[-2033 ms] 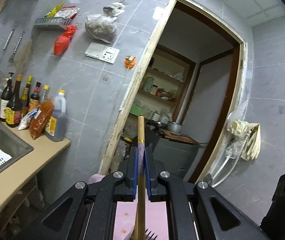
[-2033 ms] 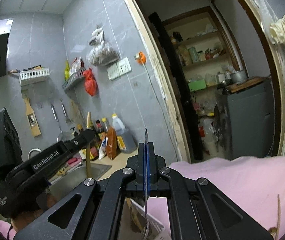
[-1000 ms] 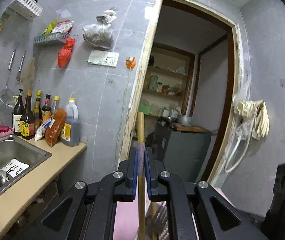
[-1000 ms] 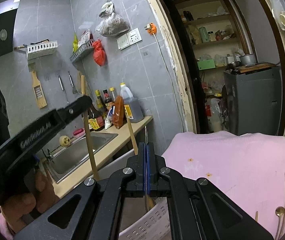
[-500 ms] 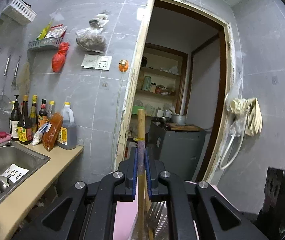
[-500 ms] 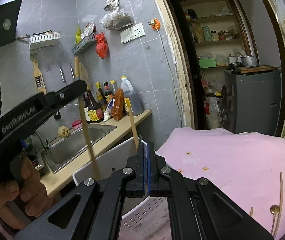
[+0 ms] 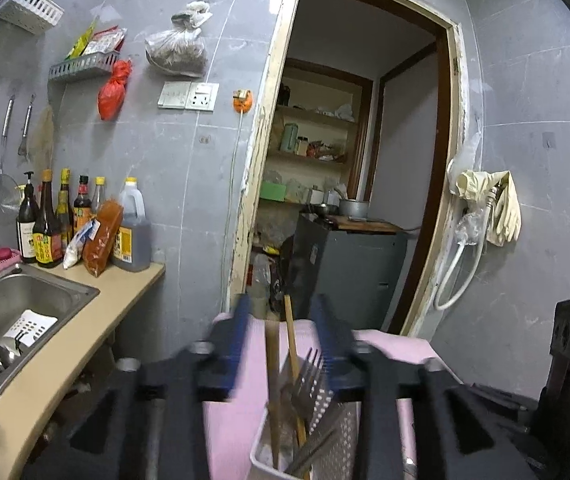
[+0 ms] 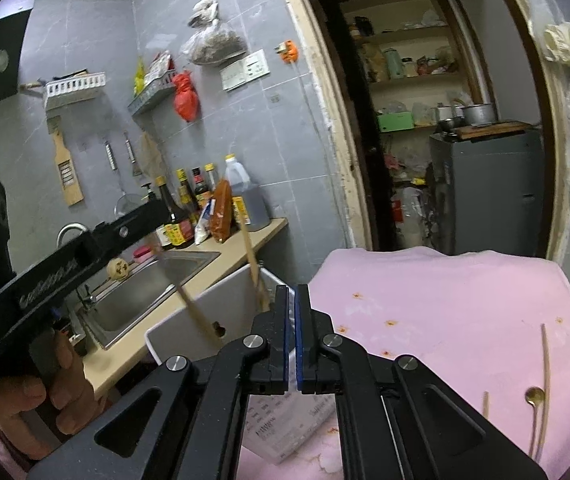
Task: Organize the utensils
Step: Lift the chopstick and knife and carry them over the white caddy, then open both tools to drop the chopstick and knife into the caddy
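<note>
My left gripper (image 7: 285,328) is open and blurred, just above a white perforated utensil holder (image 7: 325,432). Two wooden handles (image 7: 289,344) and a metal fork (image 7: 309,380) stand in the holder, free of the jaws. In the right wrist view the same holder (image 8: 213,312) stands on the pink cloth (image 8: 445,300) with wooden handles (image 8: 251,256) sticking out. My right gripper (image 8: 293,332) has its jaws a narrow gap apart with nothing between them. Thin wooden sticks and a small spoon (image 8: 535,396) lie on the cloth at the right.
A beige counter with a steel sink (image 7: 17,312) runs along the left wall, with sauce bottles (image 7: 81,224) at its far end. An open doorway (image 7: 349,200) leads to a storeroom with a grey cabinet (image 7: 349,268). A hose and gloves (image 7: 493,208) hang at right.
My left gripper has opened and let go of the wooden utensil, which now stands in the holder. My right gripper's jaws have parted slightly, and the thin metal utensil is gone from them.
</note>
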A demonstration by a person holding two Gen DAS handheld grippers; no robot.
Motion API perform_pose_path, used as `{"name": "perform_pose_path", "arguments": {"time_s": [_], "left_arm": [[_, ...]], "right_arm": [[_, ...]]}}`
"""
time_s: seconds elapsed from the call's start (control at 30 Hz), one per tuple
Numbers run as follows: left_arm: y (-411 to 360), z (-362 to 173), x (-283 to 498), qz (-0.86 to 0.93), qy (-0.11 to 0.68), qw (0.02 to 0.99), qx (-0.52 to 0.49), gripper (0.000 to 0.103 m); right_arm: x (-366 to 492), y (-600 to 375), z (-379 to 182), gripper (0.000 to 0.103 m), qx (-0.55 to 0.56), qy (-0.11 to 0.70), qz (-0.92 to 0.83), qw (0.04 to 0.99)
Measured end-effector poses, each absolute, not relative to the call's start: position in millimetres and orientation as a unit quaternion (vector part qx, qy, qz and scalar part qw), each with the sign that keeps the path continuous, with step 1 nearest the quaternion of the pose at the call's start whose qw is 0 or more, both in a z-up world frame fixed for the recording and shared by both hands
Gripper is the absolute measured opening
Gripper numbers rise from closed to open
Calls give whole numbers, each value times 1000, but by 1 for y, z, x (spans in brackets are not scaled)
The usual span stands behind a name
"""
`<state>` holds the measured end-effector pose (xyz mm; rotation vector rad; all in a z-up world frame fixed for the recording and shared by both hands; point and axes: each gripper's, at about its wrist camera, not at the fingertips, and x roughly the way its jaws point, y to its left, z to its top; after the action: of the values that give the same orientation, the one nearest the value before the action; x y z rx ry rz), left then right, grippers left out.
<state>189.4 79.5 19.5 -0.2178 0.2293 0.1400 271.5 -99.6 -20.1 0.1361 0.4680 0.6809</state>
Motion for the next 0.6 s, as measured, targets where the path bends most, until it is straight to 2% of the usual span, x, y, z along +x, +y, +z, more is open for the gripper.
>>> {"name": "perform_pose_path", "arguments": {"time_s": [0.07, 0.13, 0.17, 0.2, 0.33, 0.43, 0.53, 0.6], "left_arm": [[77, 18, 186, 70, 118, 984, -110, 46], [73, 17, 183, 70, 124, 984, -109, 53], [71, 17, 182, 70, 126, 984, -107, 56], [67, 17, 179, 71, 128, 984, -103, 63], [54, 18, 171, 68, 131, 984, -96, 83], [42, 20, 168, 69, 133, 985, -91, 96], [24, 21, 164, 69, 130, 986, -76, 103], [13, 21, 163, 66, 129, 987, -65, 103]], "right_arm": [[270, -108, -18, 4, 69, 227, 320, 917], [268, -117, -15, 11, 72, 227, 310, 920], [267, -123, -14, 18, 75, 225, 305, 923], [264, -130, -13, 23, 77, 222, 298, 925], [257, -154, -5, 27, 80, 215, 271, 935], [248, -177, 2, 39, 81, 203, 245, 945], [239, -199, 9, 48, 76, 189, 218, 954], [234, -213, 14, 58, 72, 182, 199, 960]]}}
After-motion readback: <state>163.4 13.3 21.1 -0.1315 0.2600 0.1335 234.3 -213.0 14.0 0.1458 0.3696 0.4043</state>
